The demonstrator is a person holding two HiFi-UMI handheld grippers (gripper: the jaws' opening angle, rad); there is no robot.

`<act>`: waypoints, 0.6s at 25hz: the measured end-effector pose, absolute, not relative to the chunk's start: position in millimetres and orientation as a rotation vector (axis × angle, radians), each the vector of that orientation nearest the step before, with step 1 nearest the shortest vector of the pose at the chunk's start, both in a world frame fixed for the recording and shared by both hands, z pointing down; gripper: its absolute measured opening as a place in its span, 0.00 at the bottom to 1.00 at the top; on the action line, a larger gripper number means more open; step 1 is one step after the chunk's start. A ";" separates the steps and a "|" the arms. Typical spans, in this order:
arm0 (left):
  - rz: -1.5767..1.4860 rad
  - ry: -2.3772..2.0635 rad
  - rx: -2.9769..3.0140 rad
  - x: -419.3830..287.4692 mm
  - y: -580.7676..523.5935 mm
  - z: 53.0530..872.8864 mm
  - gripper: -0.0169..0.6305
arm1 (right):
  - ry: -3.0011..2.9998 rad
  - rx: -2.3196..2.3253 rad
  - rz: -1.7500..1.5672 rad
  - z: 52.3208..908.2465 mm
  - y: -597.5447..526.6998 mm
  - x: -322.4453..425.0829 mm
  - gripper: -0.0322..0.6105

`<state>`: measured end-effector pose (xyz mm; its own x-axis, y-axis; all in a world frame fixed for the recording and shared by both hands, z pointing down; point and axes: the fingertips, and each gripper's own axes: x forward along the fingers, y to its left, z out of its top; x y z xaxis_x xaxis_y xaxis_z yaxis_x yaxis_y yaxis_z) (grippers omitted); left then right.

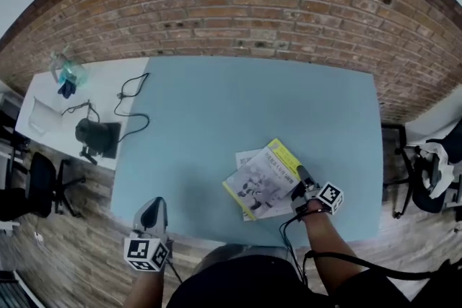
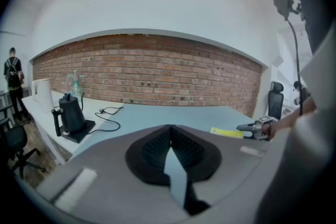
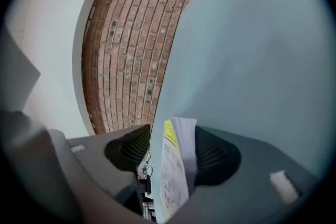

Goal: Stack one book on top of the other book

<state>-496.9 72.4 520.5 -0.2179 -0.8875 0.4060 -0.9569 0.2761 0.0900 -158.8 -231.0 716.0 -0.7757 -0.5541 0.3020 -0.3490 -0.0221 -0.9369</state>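
Both books sit toward the near right part of the blue tabletop (image 1: 216, 104). The top book (image 1: 264, 175), which has a yellow band along its far edge and a black-and-white cover, is already lying on the bottom book (image 1: 247, 156). It's not squared up though: the lower one is white and pokes out at the far-left corner and again along the near side.

The right claw (image 1: 299, 174) is at the right edge of the top book, reaching in low. In the right gripper view the jaws stand apart with the book's edge sticking up between them. There's a clear gap between one pad (image 3: 131, 147) and the cover, while the other pad sits right against the pages. So it's around the book but not squeezing it. The yellow strip and the printed cover show up right there in the slot.

The left claw (image 1: 153, 207) hovers at the near left edge of the tabletop, well apart from the books. Its own view shows the tips closed together with nothing between them, just a sliver of blue tabletop showing lower down. The same view catches the yellow book edge off to the right, with the right claw next to it.

Off to the left there's a white side table (image 1: 43, 94) with a black kettle (image 1: 97, 135) and a loose black cable (image 1: 130, 108). A brick wall (image 1: 245, 3) runs behind everything.
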 end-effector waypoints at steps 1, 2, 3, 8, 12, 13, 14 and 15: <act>0.254 -2.176 1.663 -499.1 74.9 521.5 0.03 | 2.072 -0.959 -1.917 718.1 -227.9 -164.3 0.44; 0.256 -2.173 1.660 -500.5 75.6 521.6 0.03 | 2.056 -0.950 -1.940 719.3 -223.9 -166.9 0.45; 0.256 -2.170 1.661 -501.2 74.6 520.8 0.03 | 2.039 -0.950 -1.962 719.8 -220.5 -166.5 0.45; 0.207 -2.173 1.669 -499.9 63.0 513.8 0.03 | 2.103 -1.031 -1.923 710.1 -227.9 -156.3 0.46; 0.193 -2.151 1.666 -494.2 61.2 516.1 0.03 | 2.077 -1.036 -1.924 708.7 -225.8 -150.6 0.46; 0.190 -2.151 1.660 -492.5 60.7 516.6 0.03 | 2.082 -1.036 -1.923 709.1 -225.0 -150.0 0.46; 0.185 -2.153 1.654 -490.1 59.5 516.3 0.03 | 2.090 -1.035 -1.924 708.9 -224.6 -149.6 0.46; 0.179 -2.152 1.649 -487.2 58.3 515.8 0.03 | 2.098 -1.033 -1.926 708.0 -224.5 -149.2 0.46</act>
